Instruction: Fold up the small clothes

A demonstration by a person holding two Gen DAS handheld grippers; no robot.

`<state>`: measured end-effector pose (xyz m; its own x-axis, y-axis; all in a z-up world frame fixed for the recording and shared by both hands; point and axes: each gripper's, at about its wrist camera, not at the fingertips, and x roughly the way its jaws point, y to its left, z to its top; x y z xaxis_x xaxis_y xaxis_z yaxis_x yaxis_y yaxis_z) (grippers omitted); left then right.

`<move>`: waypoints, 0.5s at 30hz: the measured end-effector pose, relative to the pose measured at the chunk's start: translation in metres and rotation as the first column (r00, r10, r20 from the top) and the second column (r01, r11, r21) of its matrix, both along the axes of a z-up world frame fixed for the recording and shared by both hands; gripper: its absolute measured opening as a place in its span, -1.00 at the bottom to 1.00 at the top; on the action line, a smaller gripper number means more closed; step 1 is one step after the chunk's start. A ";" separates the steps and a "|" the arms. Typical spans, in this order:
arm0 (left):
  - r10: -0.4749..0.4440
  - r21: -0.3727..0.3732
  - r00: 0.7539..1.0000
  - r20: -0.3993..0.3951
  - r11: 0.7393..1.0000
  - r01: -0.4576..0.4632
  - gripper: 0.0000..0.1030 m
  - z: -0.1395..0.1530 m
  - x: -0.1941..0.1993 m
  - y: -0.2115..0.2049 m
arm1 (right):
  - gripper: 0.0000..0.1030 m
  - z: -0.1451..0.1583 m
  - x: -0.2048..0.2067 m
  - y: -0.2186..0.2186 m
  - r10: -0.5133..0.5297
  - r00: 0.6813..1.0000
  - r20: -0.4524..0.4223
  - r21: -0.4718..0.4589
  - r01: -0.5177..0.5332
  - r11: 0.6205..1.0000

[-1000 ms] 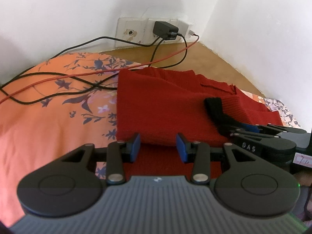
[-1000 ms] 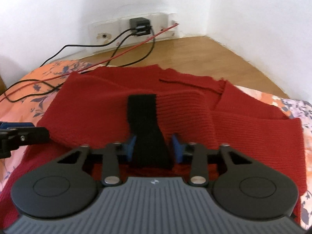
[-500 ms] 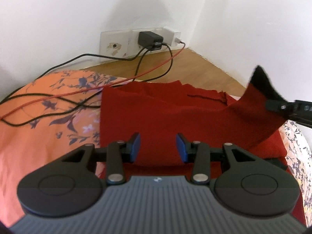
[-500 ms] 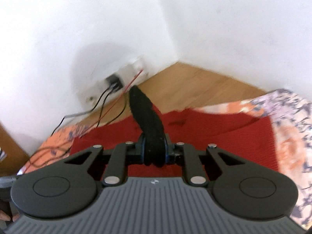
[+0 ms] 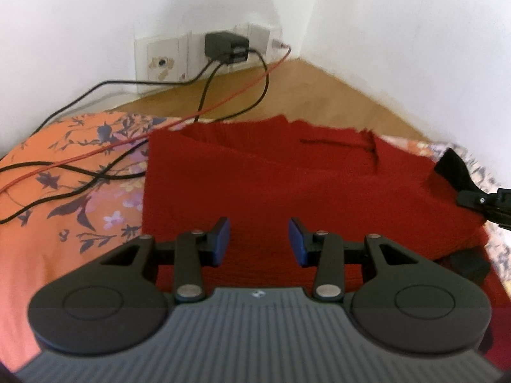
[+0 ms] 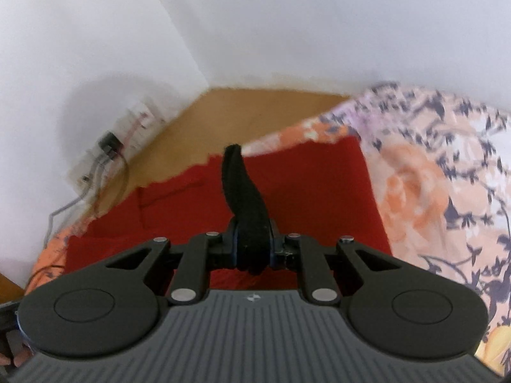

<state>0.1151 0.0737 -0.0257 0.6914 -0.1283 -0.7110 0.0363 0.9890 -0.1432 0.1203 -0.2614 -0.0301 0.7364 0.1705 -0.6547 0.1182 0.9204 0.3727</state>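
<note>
Left wrist view: the left gripper (image 5: 258,242) hangs spread over the ribbed red sweater (image 5: 271,185) lying on the floral sheet (image 5: 64,198), while the right gripper (image 6: 252,249) pinches its soft black cuff (image 6: 246,210), cables (image 5: 80,169) beyond.

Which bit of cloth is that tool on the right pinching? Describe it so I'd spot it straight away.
On the floral bedspread lies a red knitted garment. At its right edge, the right gripper is shut on the black cuff of a sleeve, the only black cloth on the red knit.

black grippers, blue fingers (image 5: 221,241), grey ribbed bodies
</note>
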 end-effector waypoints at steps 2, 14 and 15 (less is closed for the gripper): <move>-0.003 0.023 1.000 -0.001 1.000 0.003 -0.18 -0.007 0.002 0.000 | -0.61 -0.012 0.001 -0.003 -0.031 0.999 -0.031 -0.031 0.030 0.999; -0.033 0.016 0.999 0.005 0.999 0.033 -0.18 -0.003 -0.003 0.009 | -0.22 -0.013 -0.015 -0.018 -0.139 0.990 -0.002 -0.056 0.139 0.989; -0.035 0.011 0.999 0.002 0.999 0.035 -0.18 -0.001 -0.005 0.010 | -0.20 -0.010 -0.020 -0.017 -0.149 0.989 0.002 -0.058 0.149 0.987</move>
